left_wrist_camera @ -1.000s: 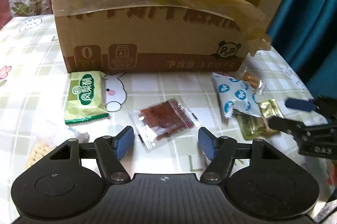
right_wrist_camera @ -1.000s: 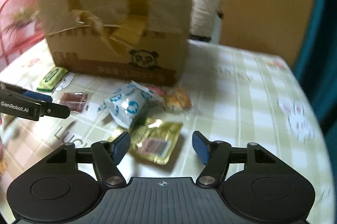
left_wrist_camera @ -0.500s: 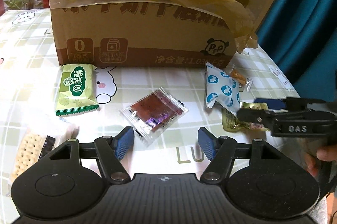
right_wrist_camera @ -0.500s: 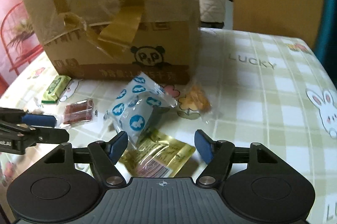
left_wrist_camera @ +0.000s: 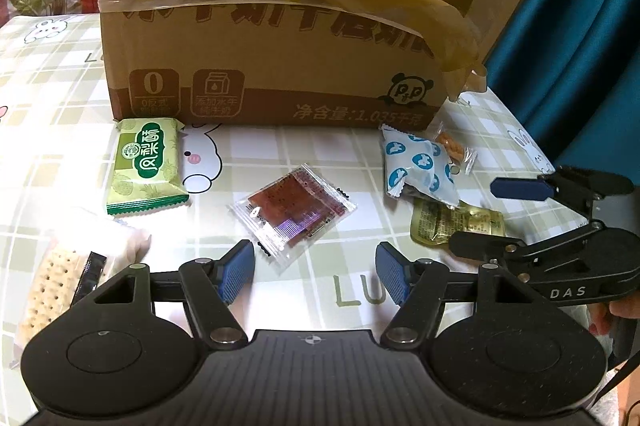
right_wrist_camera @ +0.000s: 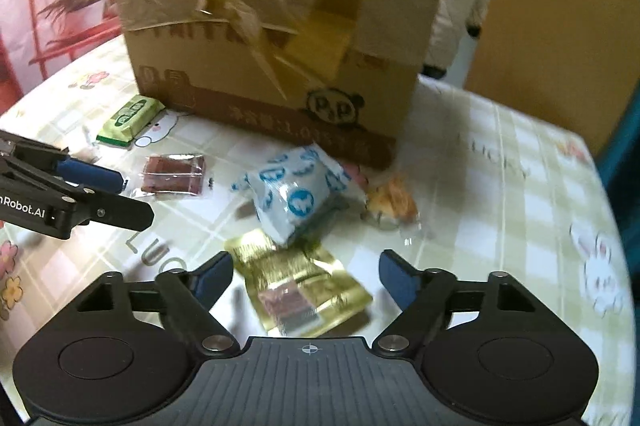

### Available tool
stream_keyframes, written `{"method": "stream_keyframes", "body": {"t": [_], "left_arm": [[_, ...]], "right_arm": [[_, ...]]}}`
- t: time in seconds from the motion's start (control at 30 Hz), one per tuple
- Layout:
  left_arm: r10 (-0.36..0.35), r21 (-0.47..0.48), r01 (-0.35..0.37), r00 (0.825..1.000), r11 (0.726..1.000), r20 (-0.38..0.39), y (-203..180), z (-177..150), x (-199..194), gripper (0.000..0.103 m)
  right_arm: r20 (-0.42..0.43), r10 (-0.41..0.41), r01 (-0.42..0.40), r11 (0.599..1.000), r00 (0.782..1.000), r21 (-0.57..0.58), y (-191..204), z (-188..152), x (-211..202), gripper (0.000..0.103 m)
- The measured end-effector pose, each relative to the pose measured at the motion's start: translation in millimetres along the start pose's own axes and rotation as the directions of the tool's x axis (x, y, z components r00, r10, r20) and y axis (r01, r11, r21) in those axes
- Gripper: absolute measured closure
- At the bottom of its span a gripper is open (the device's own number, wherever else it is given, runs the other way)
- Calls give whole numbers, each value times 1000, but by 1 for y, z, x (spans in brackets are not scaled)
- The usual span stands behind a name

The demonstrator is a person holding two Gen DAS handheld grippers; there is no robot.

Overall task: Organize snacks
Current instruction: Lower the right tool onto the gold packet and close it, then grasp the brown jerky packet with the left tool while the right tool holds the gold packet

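Snack packets lie on the checked tablecloth before a cardboard box (left_wrist_camera: 272, 37). A clear packet of red-brown snack (left_wrist_camera: 294, 211) lies just ahead of my open, empty left gripper (left_wrist_camera: 314, 276). A green packet (left_wrist_camera: 146, 165) lies to its left. A white-and-blue packet (left_wrist_camera: 418, 165), a gold packet (left_wrist_camera: 452, 226) and a small orange snack (left_wrist_camera: 452, 147) lie to the right. My right gripper (right_wrist_camera: 306, 276) is open and empty, with the gold packet (right_wrist_camera: 298, 290) between its fingers and the white-and-blue packet (right_wrist_camera: 298, 199) just beyond.
A cracker packet (left_wrist_camera: 52, 286) lies at the near left. The table's right edge meets a teal curtain (left_wrist_camera: 572, 25). A red chair with a plant (right_wrist_camera: 72, 5) stands beyond the table's far left in the right wrist view. The box (right_wrist_camera: 280, 25) blocks the back.
My right gripper has moved forward over the gold packet, which now lies between its fingers. My left gripper has shifted slightly; the red-brown packet stays ahead of it. Both stay open.
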State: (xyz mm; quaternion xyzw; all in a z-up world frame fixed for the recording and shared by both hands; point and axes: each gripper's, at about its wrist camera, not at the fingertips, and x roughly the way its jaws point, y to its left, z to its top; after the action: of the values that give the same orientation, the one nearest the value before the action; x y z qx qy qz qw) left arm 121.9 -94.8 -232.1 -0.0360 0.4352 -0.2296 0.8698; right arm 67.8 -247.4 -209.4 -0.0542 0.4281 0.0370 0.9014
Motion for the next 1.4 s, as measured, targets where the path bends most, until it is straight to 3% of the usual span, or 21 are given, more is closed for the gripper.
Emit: {"method": "stream_keyframes", "body": {"t": [0.13, 0.3, 0.37, 0.47, 0.63, 0.8, 1.0, 1.1, 1.33, 1.4], "left_arm": [[6, 5, -6, 1000, 1000, 1, -2, 0, 0, 34], [-1, 3, 1, 1000, 1000, 5, -1, -1, 0, 34], [0, 6, 0, 1000, 1000, 4, -2, -1, 1, 35], [24, 10, -24, 1000, 1000, -4, -1, 4, 0, 35], [39, 80, -46, 996, 996, 84, 0, 20, -16, 35], [65, 239, -90, 992, 967, 107, -9, 37, -3, 34], [32, 336, -37, 999, 941, 19, -16, 39, 30, 34], [54, 387, -49, 999, 921, -4, -21, 30, 38, 34], [71, 336, -65, 997, 940, -8, -14, 16, 30, 35], [78, 325, -75, 997, 943, 1, -13, 13, 25, 46]], "right_arm": [[-29, 36, -37, 999, 999, -31, 0, 1, 10, 28], [-25, 69, -68, 997, 997, 36, -7, -5, 15, 36], [-11, 60, -59, 998, 998, 32, -5, -8, 12, 48], [-11, 58, -57, 997, 998, 49, -3, -10, 8, 50], [18, 49, -51, 991, 999, 124, -7, -17, 2, 59], [35, 41, -47, 980, 999, 195, -13, -21, -2, 60], [48, 37, -47, 975, 998, 219, -13, -27, -5, 60], [55, 35, -46, 976, 998, 213, -13, -27, -6, 60], [61, 19, -31, 980, 998, 199, -8, -29, -6, 59], [61, 19, -31, 980, 998, 197, -8, -29, -7, 58]]}}
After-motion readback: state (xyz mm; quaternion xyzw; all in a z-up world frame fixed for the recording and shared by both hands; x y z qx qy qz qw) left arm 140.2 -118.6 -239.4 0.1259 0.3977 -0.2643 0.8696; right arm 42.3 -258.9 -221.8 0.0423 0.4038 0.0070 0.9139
